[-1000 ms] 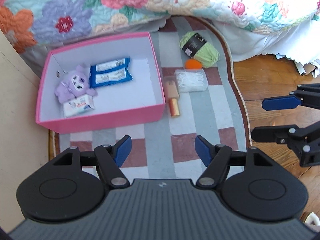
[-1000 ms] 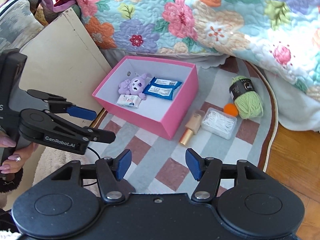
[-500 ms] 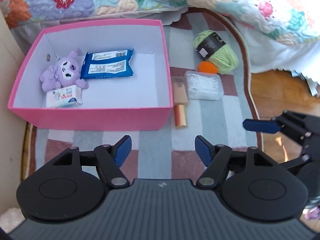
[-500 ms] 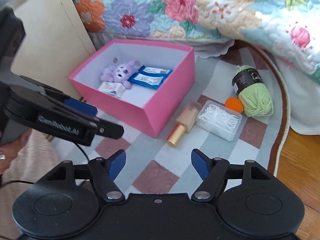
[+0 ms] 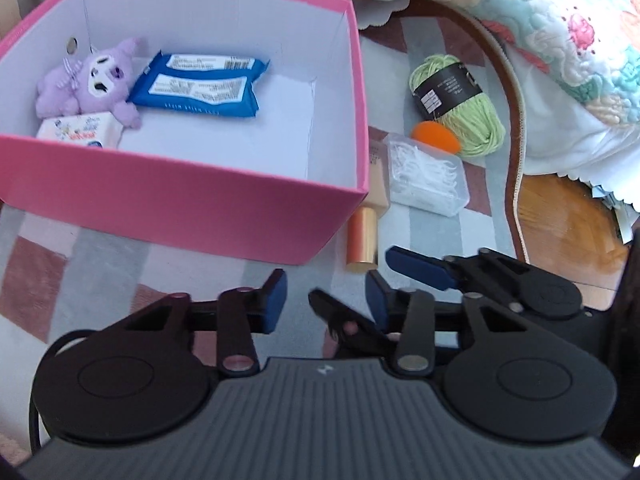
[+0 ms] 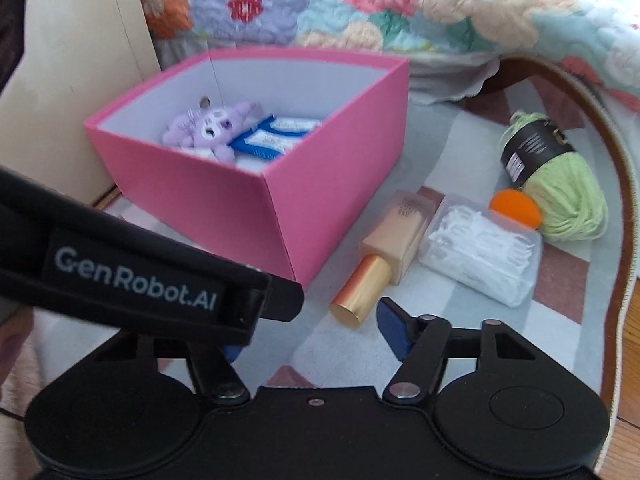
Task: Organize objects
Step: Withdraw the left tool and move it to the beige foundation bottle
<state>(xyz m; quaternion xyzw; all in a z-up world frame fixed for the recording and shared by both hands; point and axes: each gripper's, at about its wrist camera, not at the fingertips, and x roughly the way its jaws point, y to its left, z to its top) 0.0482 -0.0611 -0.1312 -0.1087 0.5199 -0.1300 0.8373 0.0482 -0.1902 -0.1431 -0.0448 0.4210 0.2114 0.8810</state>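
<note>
A pink box [image 5: 192,200] [image 6: 304,184] on the rug holds a purple plush [image 5: 92,76], blue wipe packs [image 5: 200,84] and a small white pack [image 5: 80,132]. Right of it lie a beige bottle with a gold cap [image 5: 366,220] [image 6: 384,248], a clear box of white picks [image 5: 426,176] [image 6: 480,248], an orange sponge [image 5: 434,136] [image 6: 516,206] and green yarn [image 5: 460,96] [image 6: 556,184]. My left gripper [image 5: 326,300] is open and empty near the box's front corner. My right gripper [image 6: 316,332] is open and empty just short of the gold cap; it also shows in the left wrist view [image 5: 420,268].
A flowered quilt [image 5: 520,8] [image 6: 400,4] hangs over the rug's far edge. A beige panel [image 6: 80,80] stands left of the box. Wood floor [image 5: 568,224] lies right of the rug's brown border. The left gripper's arm [image 6: 140,272] crosses the right wrist view.
Both grippers have moved forward and down toward the box and the gold-capped bottle. The right gripper has swung in close to the left one. Both stayed open.
</note>
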